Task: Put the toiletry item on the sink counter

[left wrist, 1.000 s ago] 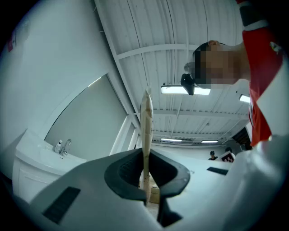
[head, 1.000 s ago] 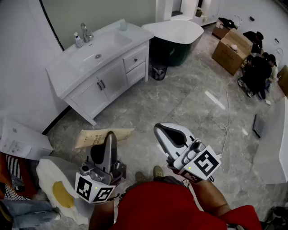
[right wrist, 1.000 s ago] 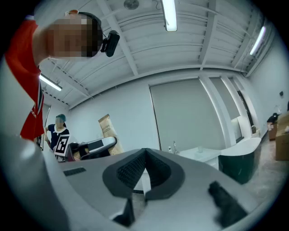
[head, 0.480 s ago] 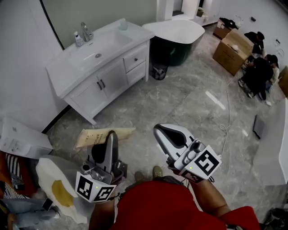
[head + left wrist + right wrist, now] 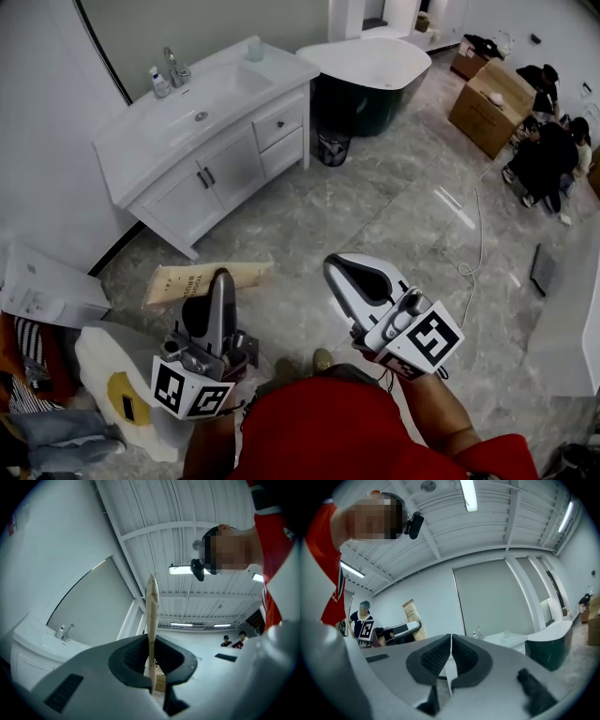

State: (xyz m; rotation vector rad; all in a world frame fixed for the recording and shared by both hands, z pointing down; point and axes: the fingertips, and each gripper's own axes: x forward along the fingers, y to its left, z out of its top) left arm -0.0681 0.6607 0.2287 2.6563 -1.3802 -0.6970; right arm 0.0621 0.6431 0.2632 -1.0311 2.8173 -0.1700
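Observation:
The toiletry item, a flat tan paper packet (image 5: 202,279), is pinched in my left gripper (image 5: 221,278) and held level over the floor. In the left gripper view the packet (image 5: 151,616) shows edge-on, standing up between the shut jaws (image 5: 151,667). My right gripper (image 5: 338,269) is held beside it, shut with nothing in it; its pads meet in the right gripper view (image 5: 451,656). The white sink counter (image 5: 277,67) stands at the far left against the wall, well away from both grippers.
On the counter are a faucet (image 5: 173,66), a small bottle (image 5: 159,82) and a cup (image 5: 254,49). A bathtub (image 5: 375,61) and a small bin (image 5: 331,148) stand right of the cabinet. Cardboard boxes (image 5: 487,108) and seated people (image 5: 553,150) are at far right. White packaging (image 5: 98,370) lies at my left.
The left gripper with the packet has drifted slightly left and down in the head view. The right gripper has barely moved.

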